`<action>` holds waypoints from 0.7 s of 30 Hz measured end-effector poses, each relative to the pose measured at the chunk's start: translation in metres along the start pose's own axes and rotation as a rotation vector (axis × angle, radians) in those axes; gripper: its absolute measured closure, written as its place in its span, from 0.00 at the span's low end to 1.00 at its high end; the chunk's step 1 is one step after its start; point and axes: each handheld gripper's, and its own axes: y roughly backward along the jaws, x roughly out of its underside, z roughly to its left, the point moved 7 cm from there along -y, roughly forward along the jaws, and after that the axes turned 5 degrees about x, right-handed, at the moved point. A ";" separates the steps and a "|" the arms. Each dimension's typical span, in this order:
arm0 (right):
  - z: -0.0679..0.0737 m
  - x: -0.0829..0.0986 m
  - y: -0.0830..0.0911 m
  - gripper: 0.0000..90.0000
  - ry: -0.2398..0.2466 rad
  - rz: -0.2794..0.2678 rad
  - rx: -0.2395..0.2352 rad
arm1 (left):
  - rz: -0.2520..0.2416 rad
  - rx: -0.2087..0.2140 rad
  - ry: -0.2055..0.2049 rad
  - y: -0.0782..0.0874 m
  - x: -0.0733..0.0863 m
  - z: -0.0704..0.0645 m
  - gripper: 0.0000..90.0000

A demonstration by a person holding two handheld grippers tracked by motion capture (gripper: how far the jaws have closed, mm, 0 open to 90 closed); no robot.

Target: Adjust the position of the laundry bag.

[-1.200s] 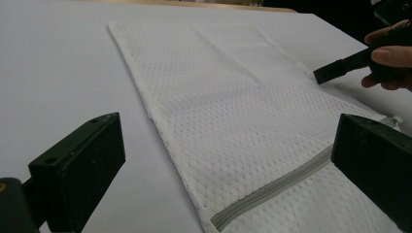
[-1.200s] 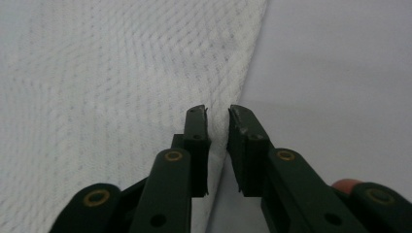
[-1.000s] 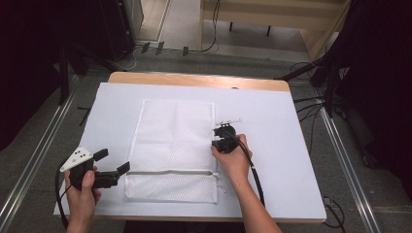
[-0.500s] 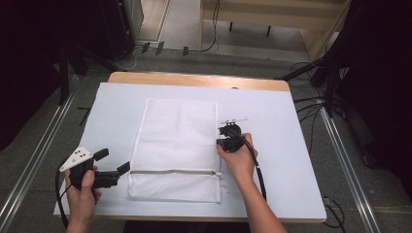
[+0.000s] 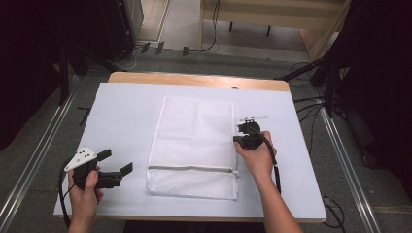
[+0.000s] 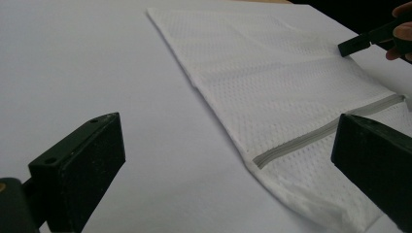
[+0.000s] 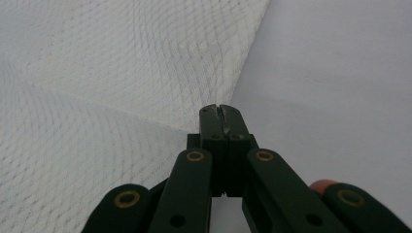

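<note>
Having shifted outward, right hand-held gripper (image 5: 241, 132) beside mesh bag (image 5: 194, 145).

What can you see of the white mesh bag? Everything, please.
The mesh bag is a white, rectangular pouch of fine netted fabric, lying flat on the white table cover, long side running away from the person. A grey zip crosses it near the close end and looks shut. It is slightly wrinkled near that end. The right gripper, jaws together, sits at its right edge; whether it pinches the fabric I can't tell. The left gripper, open, is off its left edge, not touching.
</note>
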 end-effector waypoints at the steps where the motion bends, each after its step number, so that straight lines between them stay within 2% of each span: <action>1: -0.004 0.000 0.000 1.00 -0.006 0.000 0.003 | 0.002 0.000 0.000 -0.001 0.000 0.000 0.00; 7: -0.021 -0.001 -0.001 1.00 -0.013 0.000 0.016 | 0.012 0.006 -0.010 -0.004 0.001 -0.004 0.00; 10: -0.031 -0.004 -0.008 1.00 -0.016 -0.007 0.034 | 0.022 0.009 -0.017 -0.005 0.002 -0.006 0.00; 18: -0.034 -0.006 -0.020 1.00 -0.016 -0.023 0.041 | 0.032 0.006 -0.022 -0.008 0.004 -0.007 0.00; 20: -0.034 -0.007 -0.018 0.86 -0.031 -0.056 0.035 | 0.036 0.008 -0.025 -0.008 0.004 -0.007 0.00; 21: -0.035 -0.008 -0.016 0.83 -0.028 -0.067 0.035 | 0.036 0.009 -0.025 -0.008 0.004 -0.008 0.00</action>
